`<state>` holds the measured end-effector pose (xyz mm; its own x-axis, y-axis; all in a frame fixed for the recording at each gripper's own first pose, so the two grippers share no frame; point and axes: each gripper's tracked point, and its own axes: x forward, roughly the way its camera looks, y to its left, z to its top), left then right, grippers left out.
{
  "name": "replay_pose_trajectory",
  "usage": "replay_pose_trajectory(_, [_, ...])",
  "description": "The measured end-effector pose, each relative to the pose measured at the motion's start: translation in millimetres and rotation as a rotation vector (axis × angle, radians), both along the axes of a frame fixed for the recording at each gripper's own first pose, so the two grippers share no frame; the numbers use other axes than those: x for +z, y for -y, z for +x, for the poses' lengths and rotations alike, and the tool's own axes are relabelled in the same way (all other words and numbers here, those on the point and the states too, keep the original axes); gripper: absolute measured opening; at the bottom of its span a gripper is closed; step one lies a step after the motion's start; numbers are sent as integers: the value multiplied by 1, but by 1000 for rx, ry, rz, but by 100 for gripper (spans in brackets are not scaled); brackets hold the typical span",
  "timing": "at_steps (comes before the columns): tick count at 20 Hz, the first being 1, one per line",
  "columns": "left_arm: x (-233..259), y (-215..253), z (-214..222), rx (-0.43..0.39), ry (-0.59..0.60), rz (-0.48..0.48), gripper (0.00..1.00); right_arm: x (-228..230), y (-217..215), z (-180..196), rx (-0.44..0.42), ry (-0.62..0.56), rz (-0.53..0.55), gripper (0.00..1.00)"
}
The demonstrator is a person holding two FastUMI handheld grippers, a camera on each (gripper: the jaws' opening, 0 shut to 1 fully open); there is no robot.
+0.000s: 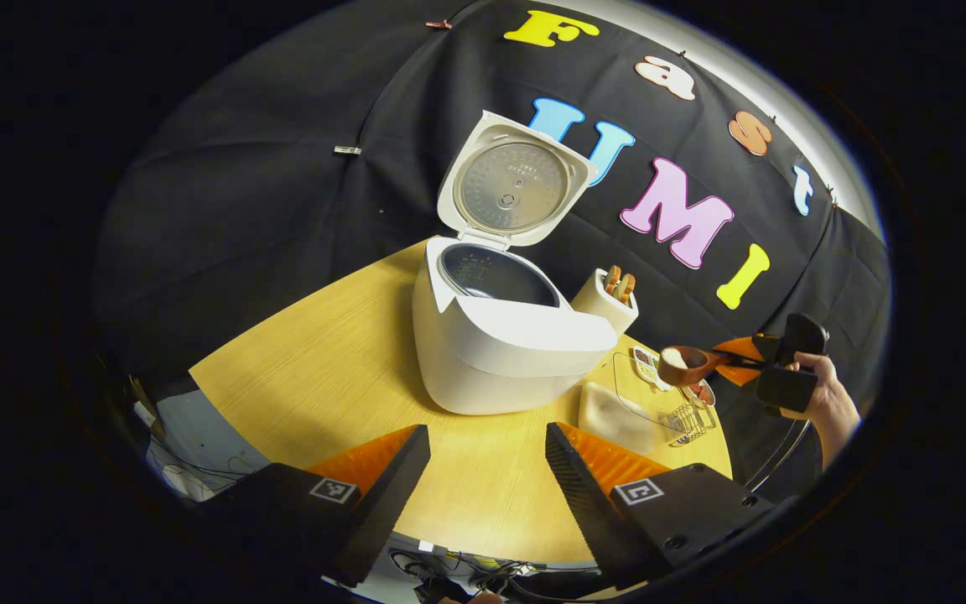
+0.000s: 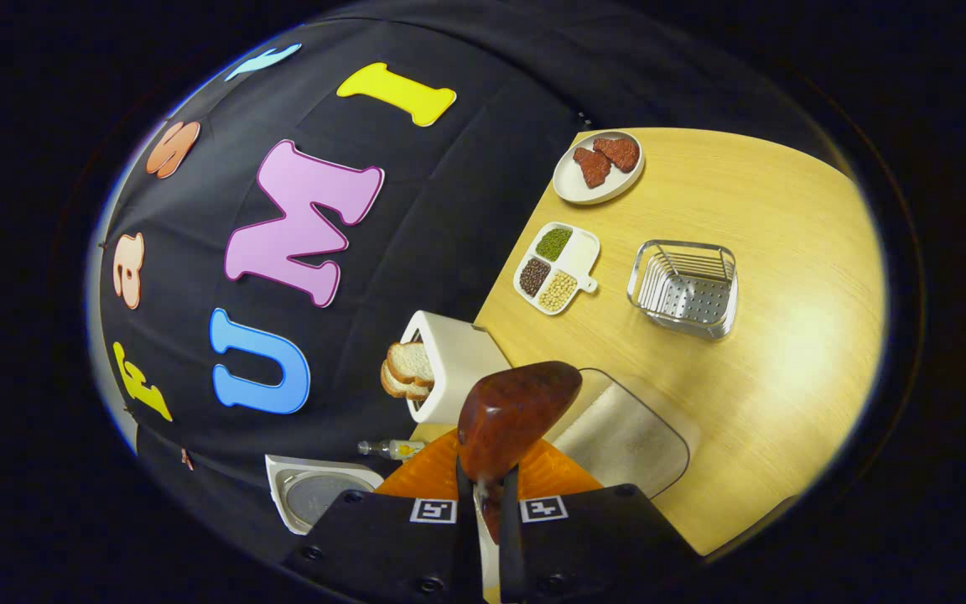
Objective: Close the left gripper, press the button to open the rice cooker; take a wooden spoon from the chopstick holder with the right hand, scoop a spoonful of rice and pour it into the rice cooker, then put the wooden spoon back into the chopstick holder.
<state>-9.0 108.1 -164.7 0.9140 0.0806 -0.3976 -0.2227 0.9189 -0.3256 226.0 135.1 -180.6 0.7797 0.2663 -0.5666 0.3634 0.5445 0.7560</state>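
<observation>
Two grippers: right gripper (image 2: 483,503) fingers clamp the wooden spoon (image 2: 516,411); left gripper (image 1: 483,470) fingers spread; no legible labels.

The rice cooker (image 1: 500,352) stands lid-up with its pot mouth unobstructed, the toaster (image 1: 609,300) just beside it, bare surface (image 1: 324,369) in front.
</observation>
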Motion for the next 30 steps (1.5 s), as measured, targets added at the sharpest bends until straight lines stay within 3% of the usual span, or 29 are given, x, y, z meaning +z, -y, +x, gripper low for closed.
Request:
replay_pose_trajectory(9, [-9, -34, -22, 44, -11, 14, 96, 55, -111, 20, 67, 59, 179, 13])
replay_pose_trajectory(16, [-7, -68, -28, 74, -16, 17, 96, 43, -209, 14, 192, 64, 147, 13])
replay_pose_trajectory(19, [-8, -77, -29, 79, -21, 16, 96, 30, -246, 13, 234, 69, 79, 13])
replay_pose_trajectory(22, [-14, -78, -33, 70, -39, 9, 96, 28, -284, 16, 306, 149, -39, 13])
replay_pose_trajectory(30, [-18, -77, -32, 68, -60, -35, 96, 42, -347, 27, 575, 563, -499, 12])
